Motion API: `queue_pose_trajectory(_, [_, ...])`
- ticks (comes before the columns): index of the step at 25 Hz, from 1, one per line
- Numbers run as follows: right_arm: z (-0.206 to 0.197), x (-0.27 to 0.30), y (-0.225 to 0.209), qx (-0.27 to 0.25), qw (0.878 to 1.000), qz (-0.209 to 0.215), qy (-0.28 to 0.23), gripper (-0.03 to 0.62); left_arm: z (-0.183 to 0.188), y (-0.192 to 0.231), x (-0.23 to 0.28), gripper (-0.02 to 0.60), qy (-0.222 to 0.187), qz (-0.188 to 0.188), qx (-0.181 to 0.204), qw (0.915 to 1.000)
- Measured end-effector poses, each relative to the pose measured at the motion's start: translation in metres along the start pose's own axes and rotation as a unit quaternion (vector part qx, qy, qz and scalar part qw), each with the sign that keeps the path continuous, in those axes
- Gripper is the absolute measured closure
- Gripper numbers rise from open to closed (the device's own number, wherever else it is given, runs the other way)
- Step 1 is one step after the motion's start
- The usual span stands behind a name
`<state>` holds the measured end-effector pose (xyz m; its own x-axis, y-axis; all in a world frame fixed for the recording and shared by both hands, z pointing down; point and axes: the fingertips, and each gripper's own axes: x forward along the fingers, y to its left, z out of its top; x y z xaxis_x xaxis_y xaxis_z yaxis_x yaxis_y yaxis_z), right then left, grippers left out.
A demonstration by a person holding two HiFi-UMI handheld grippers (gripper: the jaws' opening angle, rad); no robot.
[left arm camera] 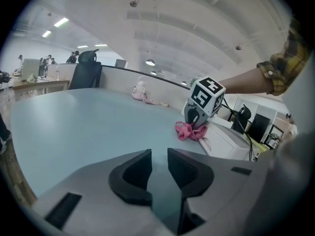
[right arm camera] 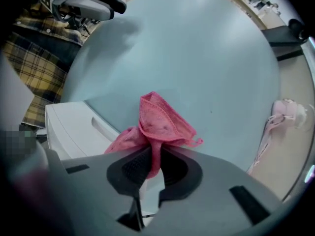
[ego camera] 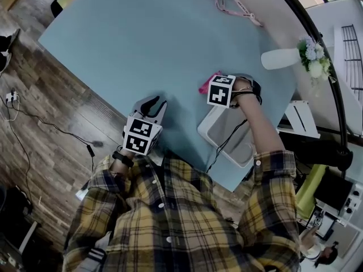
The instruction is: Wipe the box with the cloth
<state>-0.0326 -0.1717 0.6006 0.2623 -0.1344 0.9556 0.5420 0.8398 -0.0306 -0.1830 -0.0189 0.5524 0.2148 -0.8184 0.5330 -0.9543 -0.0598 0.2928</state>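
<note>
box [ego camera: 224,130], white, sits at the near-right edge of the bench [ego camera: 142,38], partly under the right forearm. cloth [right arm camera: 157,124], pink, is pinched in the right gripper [right arm camera: 155,163]: jaws clamped narrow on a bunched fold, the rest fanning out past the tips. that gripper points steeply down at the box's far end. the cloth hangs right at that end's rim, part over the box top, part over bare bench beyond the box. can't tell if it's actually pressing on the top.

box's long axis looks to run from that far end back toward the person. my read: the stroke is a pull along the top toward the body, after dropping the cloth onto it.

left gripper [left arm camera: 159,168] is part open, nothing between the jaws, over bare bench well left of the box. right one is clearly nearer. left could brace the box's left side if it slides.
</note>
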Motion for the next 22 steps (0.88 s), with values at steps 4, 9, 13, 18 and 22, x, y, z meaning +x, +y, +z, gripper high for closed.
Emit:
queue_pose_trajectory(4, [-0.011, 0.001, -0.016, 0.02, 1.0, -0.015, 0.0, 0.553, 0.005, -0.008, 0.007, 0.488, 0.001, -0.005, 0.007, 1.0])
queue_pose_trajectory(9, [-0.03, 0.005, -0.034, 0.061, 0.997, -0.038, -0.001, 0.553, 0.01, -0.017, 0.011, 0.488, 0.003, -0.012, 0.016, 0.9998])
queue_pose_trajectory(13, [-0.043, 0.001, -0.049, 0.103, 0.992, -0.074, -0.012, 0.553, 0.015, -0.017, 0.013, 0.488, 0.001, -0.016, 0.02, 0.9997])
queue_pose_trajectory(18, [-0.052, -0.021, -0.061, 0.147, 0.979, -0.137, -0.041, 0.553, 0.018, -0.025, 0.015, 0.488, 0.003, -0.029, 0.032, 0.9991])
queue_pose_trajectory(22, [-0.05, -0.051, -0.059, 0.173, 0.965, -0.182, -0.076, 0.553, 0.022, -0.034, 0.014, 0.488, 0.001, -0.045, 0.046, 0.9979])
